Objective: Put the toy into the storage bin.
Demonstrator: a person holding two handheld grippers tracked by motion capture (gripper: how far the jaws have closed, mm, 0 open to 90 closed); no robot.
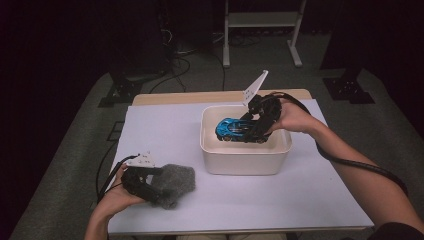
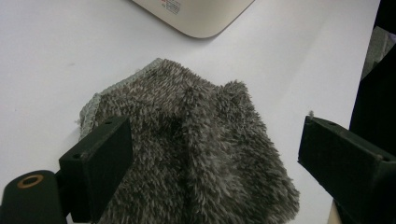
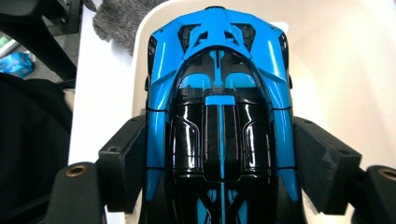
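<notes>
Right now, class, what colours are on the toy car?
Bright blue with glossy black: the toy car, seen best in the right gripper view.

A dim recording lab or studio set up around one work table

The white-covered wooden table point(image 1: 165, 140) stands on grey carpet; behind it, black cables point(image 1: 175, 65) sprawl across the floor beside a white metal frame stand point(image 1: 262, 30), black equipment feet point(image 1: 117, 92) sit at its far corners, and darkness surrounds it.

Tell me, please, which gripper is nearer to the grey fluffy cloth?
Left. The left gripper is right at the grey fluffy cloth, jaws open on either side of it. The right gripper is across the table inside the white tub, clamped on the blue toy car.
</notes>
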